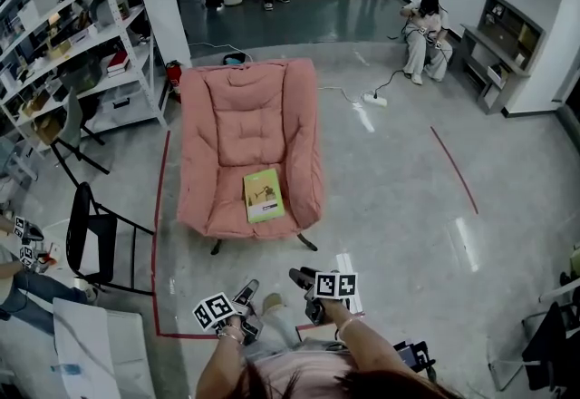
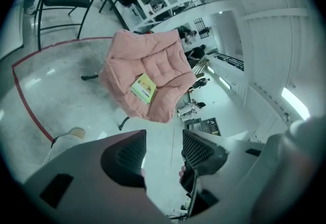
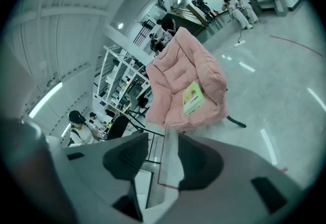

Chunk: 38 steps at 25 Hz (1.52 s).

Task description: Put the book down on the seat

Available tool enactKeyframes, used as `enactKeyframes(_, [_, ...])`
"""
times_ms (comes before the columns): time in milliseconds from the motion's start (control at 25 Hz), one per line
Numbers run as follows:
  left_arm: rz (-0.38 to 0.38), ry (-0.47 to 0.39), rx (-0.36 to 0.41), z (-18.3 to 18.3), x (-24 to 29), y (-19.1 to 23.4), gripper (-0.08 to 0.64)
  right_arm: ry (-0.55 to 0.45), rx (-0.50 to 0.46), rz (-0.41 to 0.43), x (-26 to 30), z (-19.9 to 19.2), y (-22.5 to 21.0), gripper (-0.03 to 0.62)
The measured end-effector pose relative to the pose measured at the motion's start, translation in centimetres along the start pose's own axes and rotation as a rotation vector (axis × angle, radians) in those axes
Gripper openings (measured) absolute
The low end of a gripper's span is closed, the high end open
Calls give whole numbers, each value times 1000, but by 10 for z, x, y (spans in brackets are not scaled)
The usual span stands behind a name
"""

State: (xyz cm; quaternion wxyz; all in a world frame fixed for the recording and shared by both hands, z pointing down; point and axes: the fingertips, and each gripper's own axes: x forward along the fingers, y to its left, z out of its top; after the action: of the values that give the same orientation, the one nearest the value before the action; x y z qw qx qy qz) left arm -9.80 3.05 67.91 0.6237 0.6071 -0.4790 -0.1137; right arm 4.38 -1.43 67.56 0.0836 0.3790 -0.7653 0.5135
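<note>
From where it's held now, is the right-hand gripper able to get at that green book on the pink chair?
Probably not yet: the right gripper hangs by the person, with floor between it and the book on the chair. Nothing blocks the way.

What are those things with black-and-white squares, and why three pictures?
A person holds two pinching tools: the left gripper and the right gripper. The squares are part of them. One picture comes from a camera on the person's head, looking down; the other two from cameras riding on each gripper. The yellow-green book lies on the seat of the pink armchair. Nothing is held: the right jaws stand apart, the left jaws are closing on empty air.
</note>
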Motion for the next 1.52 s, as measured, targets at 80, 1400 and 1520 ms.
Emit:
enactKeyframes(80, [-10, -26, 11, -6, -7, -2, 210, -21, -22, 5, -12, -5, 1, 178])
enactKeyframes(1400, [-209, -155, 189, -80, -108, -62, -2, -308, -149, 62, -148, -56, 49, 17])
enactKeyframes(1520, [-225, -155, 173, -73, -107, -62, -2, -290, -151, 44, -142, -55, 50, 17])
